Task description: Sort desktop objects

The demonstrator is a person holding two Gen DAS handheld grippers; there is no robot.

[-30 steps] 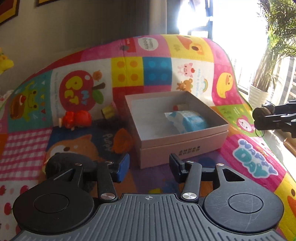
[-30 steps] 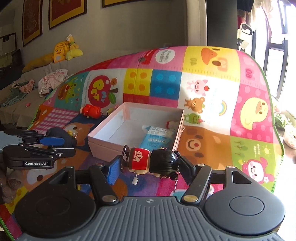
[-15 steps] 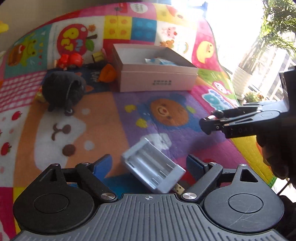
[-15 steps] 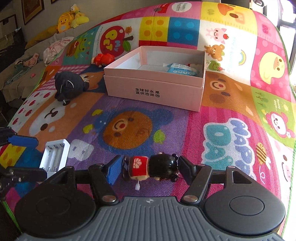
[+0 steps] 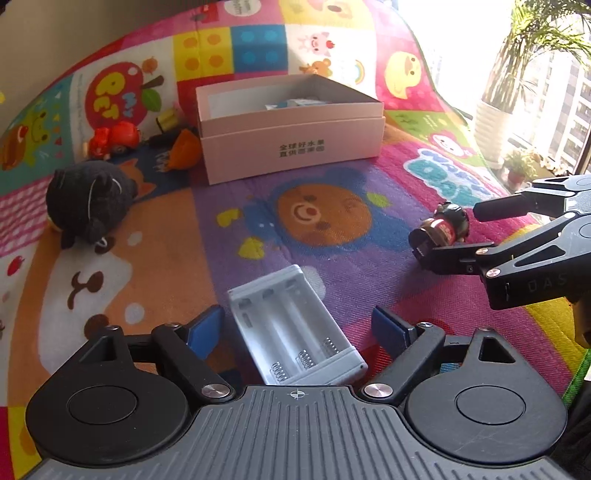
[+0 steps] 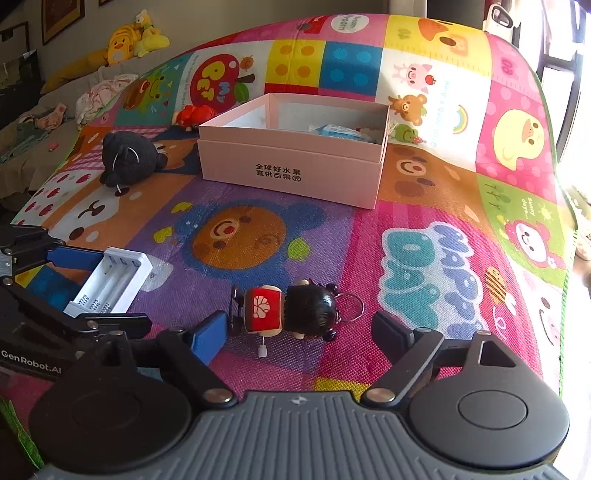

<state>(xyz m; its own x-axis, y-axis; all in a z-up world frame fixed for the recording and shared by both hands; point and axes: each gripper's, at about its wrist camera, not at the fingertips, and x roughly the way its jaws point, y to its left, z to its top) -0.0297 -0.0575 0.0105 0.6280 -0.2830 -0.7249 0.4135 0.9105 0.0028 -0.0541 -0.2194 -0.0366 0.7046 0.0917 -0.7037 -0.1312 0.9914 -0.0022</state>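
Showing only leftward: orange toy (image 5: 186, 149) beside pink box (image 5: 291, 147).

A home living rm: kids' play mat (image 6: 424, 236), sofa w/ plush toys (image 6: 129, 37), framed pics (image 6: 61, 16), potted plant (image 5: 495, 110).

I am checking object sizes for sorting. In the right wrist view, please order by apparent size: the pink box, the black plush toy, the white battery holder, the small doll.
1. pink box
2. black plush toy
3. white battery holder and small doll: they look alike, and both lie nearer the camera, so I do not rank them.
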